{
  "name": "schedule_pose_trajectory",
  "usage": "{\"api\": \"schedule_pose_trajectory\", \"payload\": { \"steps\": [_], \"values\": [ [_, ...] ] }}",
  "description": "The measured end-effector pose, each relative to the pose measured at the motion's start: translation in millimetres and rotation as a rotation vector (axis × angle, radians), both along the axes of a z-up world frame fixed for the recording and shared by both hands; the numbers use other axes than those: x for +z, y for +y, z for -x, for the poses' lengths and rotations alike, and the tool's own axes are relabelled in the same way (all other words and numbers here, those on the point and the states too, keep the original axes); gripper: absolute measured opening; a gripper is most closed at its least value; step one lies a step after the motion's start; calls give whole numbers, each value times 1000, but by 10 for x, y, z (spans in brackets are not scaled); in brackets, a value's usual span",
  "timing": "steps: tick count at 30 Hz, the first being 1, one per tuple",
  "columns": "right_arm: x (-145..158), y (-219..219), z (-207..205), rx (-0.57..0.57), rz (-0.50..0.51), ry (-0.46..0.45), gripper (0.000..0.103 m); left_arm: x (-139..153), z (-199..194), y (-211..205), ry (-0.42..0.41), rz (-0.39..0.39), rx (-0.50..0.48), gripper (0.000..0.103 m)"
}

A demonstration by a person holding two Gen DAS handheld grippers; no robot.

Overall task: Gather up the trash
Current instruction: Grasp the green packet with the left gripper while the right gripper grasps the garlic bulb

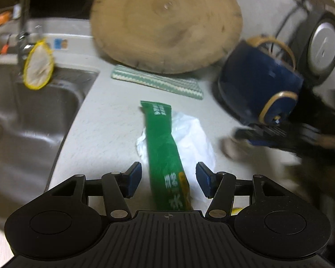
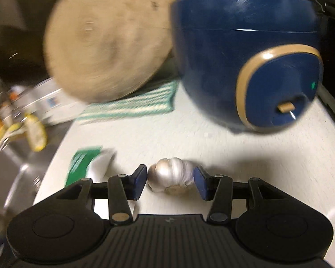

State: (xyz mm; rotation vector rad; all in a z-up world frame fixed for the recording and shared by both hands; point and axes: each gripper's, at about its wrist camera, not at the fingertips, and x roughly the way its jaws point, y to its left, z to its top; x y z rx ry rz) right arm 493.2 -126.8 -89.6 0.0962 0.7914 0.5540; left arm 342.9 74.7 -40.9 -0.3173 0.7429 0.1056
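A long green snack wrapper (image 1: pixel 165 151) lies on the pale countertop (image 1: pixel 105 122), partly over a crumpled white tissue (image 1: pixel 194 138). My left gripper (image 1: pixel 168 174) is open just above them. The wrapper's near end runs between its blue pads, and neither pad touches it. In the right wrist view a garlic bulb (image 2: pixel 172 176) rests on the counter, and my right gripper (image 2: pixel 170 178) has both pads against its sides. The green wrapper (image 2: pixel 80 165) and the tissue show to the left of it. In the left wrist view the right gripper (image 1: pixel 301 138) is a dark blur at the right edge.
A steel sink (image 1: pixel 22 122) lies to the left, with a yellow-rimmed strainer (image 1: pixel 38 67) hanging by the faucet. A round wooden board (image 1: pixel 165 22) leans at the back over a green-striped cloth (image 1: pixel 158 82). A blue rice cooker (image 2: pixel 245 55) stands close at the right.
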Motion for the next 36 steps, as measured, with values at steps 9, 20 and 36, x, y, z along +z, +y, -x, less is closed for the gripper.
{"api": "schedule_pose_trajectory", "payload": {
  "steps": [9,20,36],
  "values": [
    [-118,-446,707,60,85,-81,18,-282,-416,-176,98,-107,-40,50],
    [-184,-541,999,77,115,-162,58,-196,-54,-160,95,-78,-87,21],
    [-313,-290,925,122,178,-230,72,-306,55,-115,115,-60,-19,29]
  ]
}}
